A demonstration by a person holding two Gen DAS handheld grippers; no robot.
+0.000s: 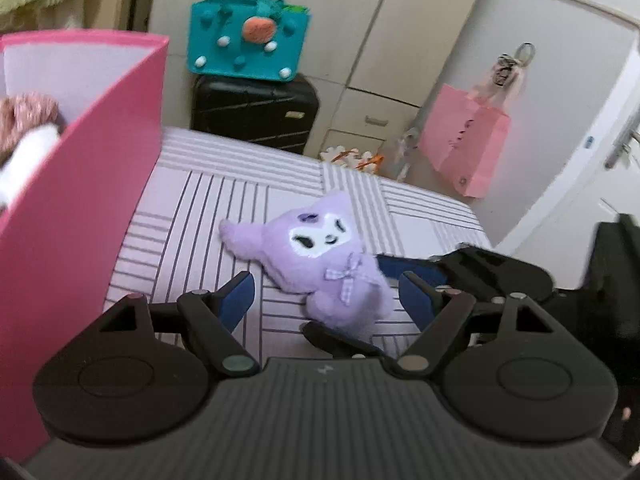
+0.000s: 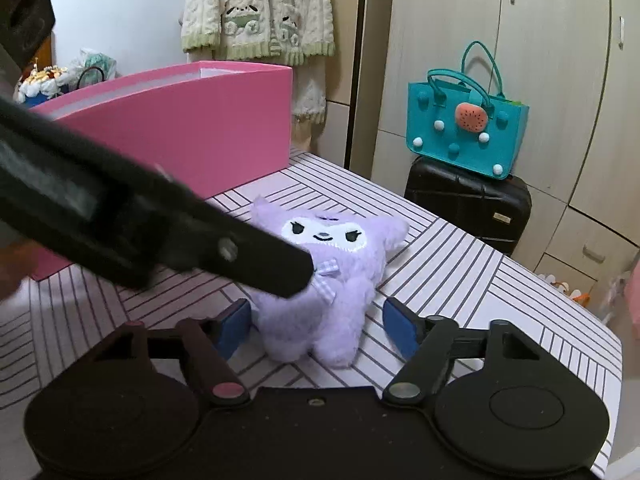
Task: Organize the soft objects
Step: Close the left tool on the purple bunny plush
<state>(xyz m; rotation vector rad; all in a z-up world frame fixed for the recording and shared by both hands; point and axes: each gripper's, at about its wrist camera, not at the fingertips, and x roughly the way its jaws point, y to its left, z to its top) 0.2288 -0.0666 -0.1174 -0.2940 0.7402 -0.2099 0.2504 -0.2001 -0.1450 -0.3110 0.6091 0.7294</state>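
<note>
Plush (image 2: 320,280), purple, lies face-up on the striped surface (image 2: 480,280), pink box (image 2: 192,128) at its ten o'clock. Right gripper (image 2: 316,326) and left gripper (image 1: 328,300) both straddle it, fingers apart, not clamping.

Purple plush (image 1: 328,252) between open tool (image 1: 328,300)

Plush toy (image 2: 320,288) fuzzy cloth; pink box (image 2: 208,120) smooth, matt.
</note>
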